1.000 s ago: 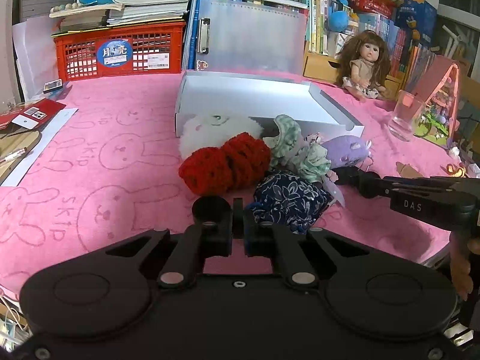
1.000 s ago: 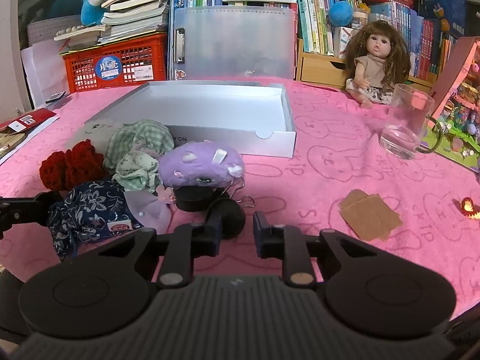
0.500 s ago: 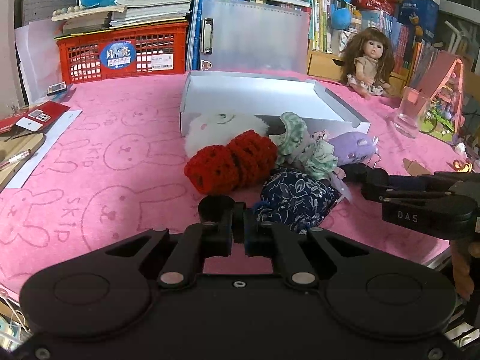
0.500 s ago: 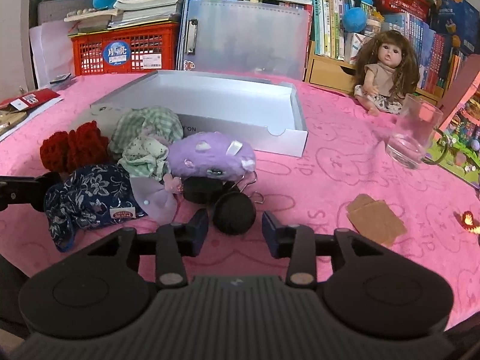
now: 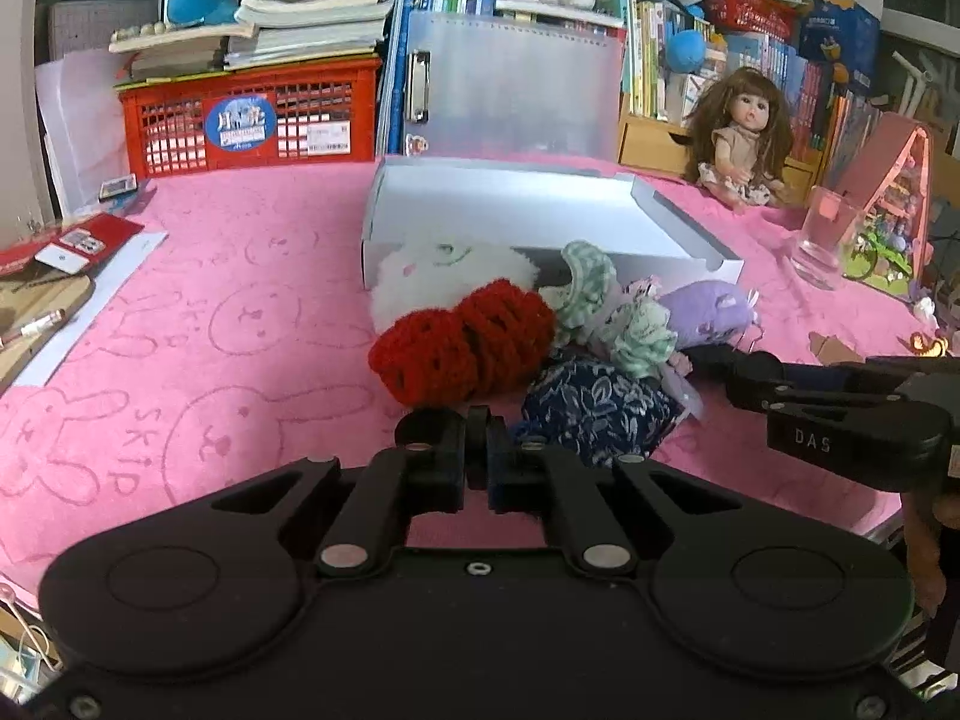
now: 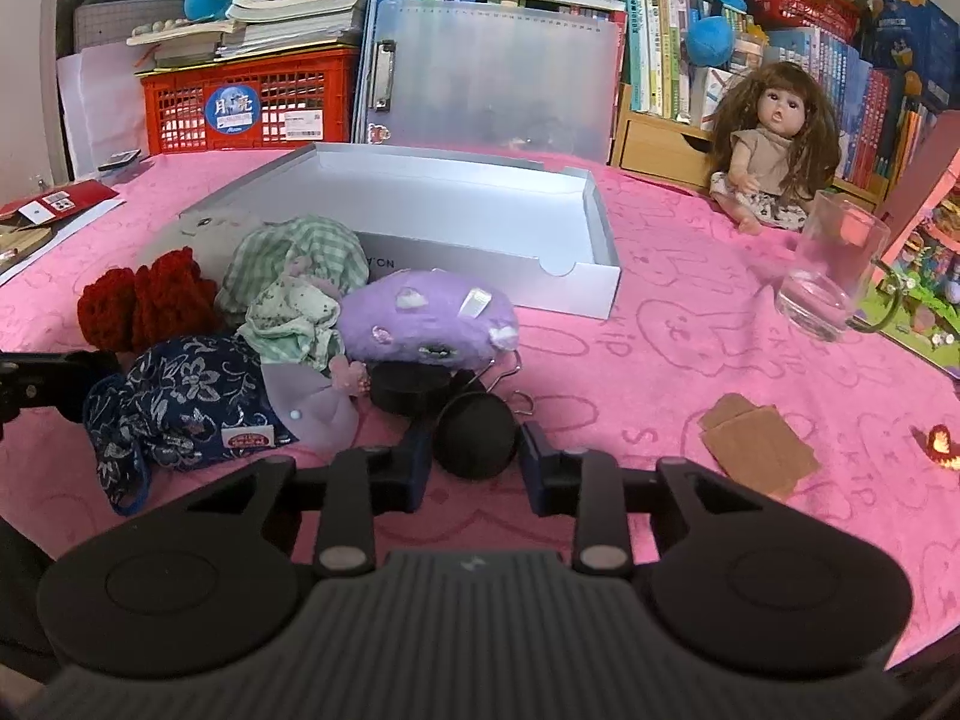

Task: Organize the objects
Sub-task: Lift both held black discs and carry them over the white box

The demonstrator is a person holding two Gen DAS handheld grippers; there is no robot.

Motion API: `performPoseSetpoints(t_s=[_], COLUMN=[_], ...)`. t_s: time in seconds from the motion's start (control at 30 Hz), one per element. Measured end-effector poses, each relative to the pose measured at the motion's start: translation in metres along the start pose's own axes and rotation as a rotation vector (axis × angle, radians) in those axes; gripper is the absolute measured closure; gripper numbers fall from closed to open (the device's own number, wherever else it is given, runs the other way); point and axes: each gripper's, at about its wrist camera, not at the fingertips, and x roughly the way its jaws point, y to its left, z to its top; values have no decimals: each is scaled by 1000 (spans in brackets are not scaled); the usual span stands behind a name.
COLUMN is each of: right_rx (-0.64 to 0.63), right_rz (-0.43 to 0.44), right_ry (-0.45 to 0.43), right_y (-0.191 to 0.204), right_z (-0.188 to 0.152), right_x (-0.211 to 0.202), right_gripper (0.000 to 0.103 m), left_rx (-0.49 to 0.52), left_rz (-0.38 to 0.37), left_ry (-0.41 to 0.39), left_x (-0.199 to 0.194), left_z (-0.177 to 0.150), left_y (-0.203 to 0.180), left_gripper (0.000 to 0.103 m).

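A heap of soft things lies before the white box (image 6: 540, 282): red crochet piece (image 5: 462, 348), white fluffy plush (image 5: 444, 276), green checked cloth (image 6: 294, 258), purple plush (image 6: 426, 321) and navy floral pouch (image 5: 591, 414). My left gripper (image 5: 477, 456) is shut with nothing between its fingers, just short of the pouch and the crochet piece. My right gripper (image 6: 474, 462) sits right of the heap. Its jaws are closing on a black ball (image 6: 474, 444), with a pad against each side. From the left wrist, the right gripper (image 5: 714, 363) reaches in beside the purple plush (image 5: 708, 315).
A glass mug (image 6: 834, 276) and a doll (image 6: 774, 150) stand to the right. Brown card pieces (image 6: 756, 450) lie near my right gripper. A red basket (image 5: 252, 120), a clear folder (image 5: 510, 90) and books line the back. A red booklet (image 5: 72, 240) lies far left.
My right gripper's jaws spread wide around the black ball, then drew in against it. The left gripper stayed shut and still.
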Motion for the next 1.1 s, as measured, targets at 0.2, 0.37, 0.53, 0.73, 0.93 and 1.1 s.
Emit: performPoseSetpoints(t_s=[0.2,0.37,0.53,0.73,0.93,1.1], right_rx=[46,88,96,106,121,140], right_rz=[24,31,27,-10,-8,17], right_ry=[-8,-19,-53,-101,-137,-137], right_y=[-9,-18,-27,-42,-51,-55], right_z=[3,9,23,47,74,97], right_x=[-7,-13,-20,-21,-14,0], right_gripper=[67,67,67,67,67,67], left_rx=[-13,-3,14,7,-17,-24], left_rz=[-21,-32,-49,-79,-103,-100], left_ry=[-21,-39,-85,-114,-123,-144], left_x=[-6,-9,-11,0,19,42], left_z=[7,18,37,64,96,128], left_y=[0,-1,-3,-2,2,4], left_gripper=[97,97,97,97,97,97])
